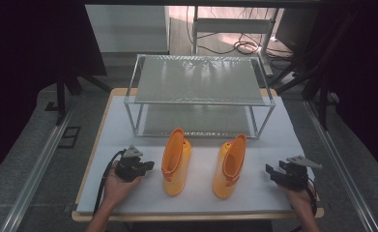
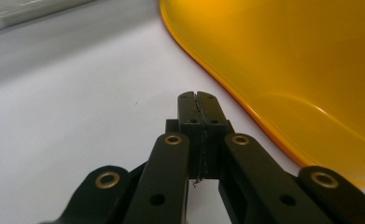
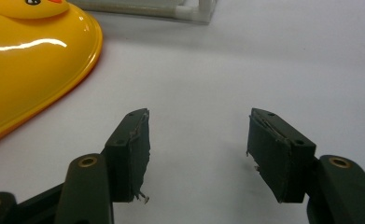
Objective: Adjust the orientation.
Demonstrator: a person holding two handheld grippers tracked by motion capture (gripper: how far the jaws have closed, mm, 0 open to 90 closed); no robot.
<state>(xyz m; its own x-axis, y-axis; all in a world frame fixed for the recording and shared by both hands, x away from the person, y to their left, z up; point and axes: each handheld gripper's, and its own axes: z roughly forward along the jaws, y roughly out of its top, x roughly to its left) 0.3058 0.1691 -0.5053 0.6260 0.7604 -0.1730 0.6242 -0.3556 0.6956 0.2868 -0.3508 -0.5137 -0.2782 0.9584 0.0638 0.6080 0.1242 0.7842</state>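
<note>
The white table [image 1: 128,193] fills the middle of the high view, and the two-tier wire shelf [image 1: 198,94] stands across its upper centre, both tiers bare. Below it, in the lower middle of the frame, my two yellow boots lie side by side on the white surface: the left boot [image 1: 176,162] and the right boot [image 1: 230,166], well apart from each other. I judge the job to be putting them on the shelf, and nothing of it is done yet; both boots are untouched, so all the picking and placing is left.

My left gripper [image 1: 145,166] sits at the lower left, just beside the left boot, its jaws pressed fully together on nothing; in the left gripper view the boot's yellow side [image 2: 287,70] curves past on the upper right, close but apart. My right gripper [image 1: 273,170] waits at the lower right, jaws spread wide and empty, the right boot [image 3: 31,60] off at the upper left
</note>
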